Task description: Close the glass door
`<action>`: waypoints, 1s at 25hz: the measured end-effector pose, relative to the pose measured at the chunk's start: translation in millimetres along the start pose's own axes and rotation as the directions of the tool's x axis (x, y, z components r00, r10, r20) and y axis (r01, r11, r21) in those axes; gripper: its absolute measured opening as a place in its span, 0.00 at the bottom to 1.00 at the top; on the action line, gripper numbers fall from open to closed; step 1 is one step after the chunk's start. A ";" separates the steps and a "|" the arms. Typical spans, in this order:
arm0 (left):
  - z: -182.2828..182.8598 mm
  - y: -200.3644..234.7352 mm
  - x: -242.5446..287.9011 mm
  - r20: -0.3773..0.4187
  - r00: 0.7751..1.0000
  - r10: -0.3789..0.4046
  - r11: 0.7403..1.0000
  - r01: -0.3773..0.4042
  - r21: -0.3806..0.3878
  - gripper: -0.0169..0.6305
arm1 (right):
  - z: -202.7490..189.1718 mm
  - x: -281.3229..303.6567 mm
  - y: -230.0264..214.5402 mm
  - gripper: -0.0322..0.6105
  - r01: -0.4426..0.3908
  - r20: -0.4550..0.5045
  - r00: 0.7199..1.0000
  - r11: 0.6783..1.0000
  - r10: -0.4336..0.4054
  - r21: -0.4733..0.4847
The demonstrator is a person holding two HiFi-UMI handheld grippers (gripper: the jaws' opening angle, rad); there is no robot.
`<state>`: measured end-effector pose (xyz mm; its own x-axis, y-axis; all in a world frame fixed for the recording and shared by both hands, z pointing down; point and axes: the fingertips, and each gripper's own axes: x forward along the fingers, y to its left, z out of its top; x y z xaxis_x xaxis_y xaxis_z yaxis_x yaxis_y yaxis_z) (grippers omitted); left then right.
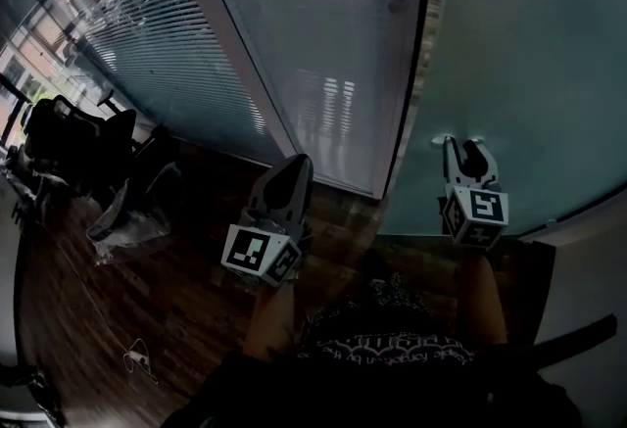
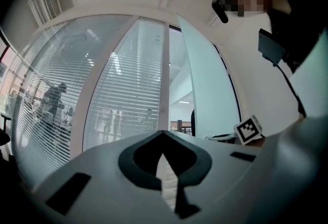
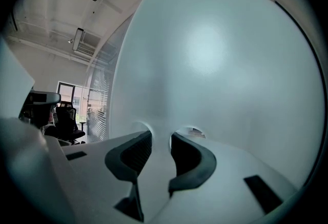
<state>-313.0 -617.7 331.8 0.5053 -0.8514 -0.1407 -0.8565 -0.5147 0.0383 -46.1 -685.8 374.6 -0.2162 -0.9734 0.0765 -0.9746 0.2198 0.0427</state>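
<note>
The frosted glass door [image 1: 529,73] fills the right of the head view, its dark edge [image 1: 416,73] running down toward the floor. My right gripper [image 1: 465,150] points level at the door with its fingertips on or very near the glass. In the right gripper view the jaws [image 3: 160,133] stand apart with nothing between them and the frosted pane [image 3: 215,59] just ahead. My left gripper [image 1: 291,166] hangs in front of the opening left of the door, its jaws closed tip to tip [image 2: 163,134] and empty. The door [image 2: 210,95] shows to its right.
A glass wall with blinds [image 1: 196,44] runs along the left. Black office chairs [image 1: 69,137] and a crumpled plastic bag [image 1: 127,215] sit on the dark wood floor [image 1: 118,318]. A white wall [image 1: 588,269] meets the door at the lower right.
</note>
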 end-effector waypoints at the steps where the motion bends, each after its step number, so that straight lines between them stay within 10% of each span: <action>1: 1.4 2.7 5.0 0.013 1.000 -0.005 1.000 0.005 0.004 0.03 | -1.0 4.5 -1.2 0.24 0.000 -0.002 1.000 1.000 0.000 0.000; 25: -9.0 46.8 112.4 -0.014 1.000 -0.020 1.000 0.021 0.023 0.03 | 2.3 108.3 -44.0 0.23 0.068 -0.018 0.998 0.998 -0.068 0.016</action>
<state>-295.4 -738.4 326.7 0.5240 -0.8421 -0.1272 -0.8481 -0.5297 0.0130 -26.7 -801.0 378.7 -0.1484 -0.9847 0.0915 -0.9879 0.1518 0.0314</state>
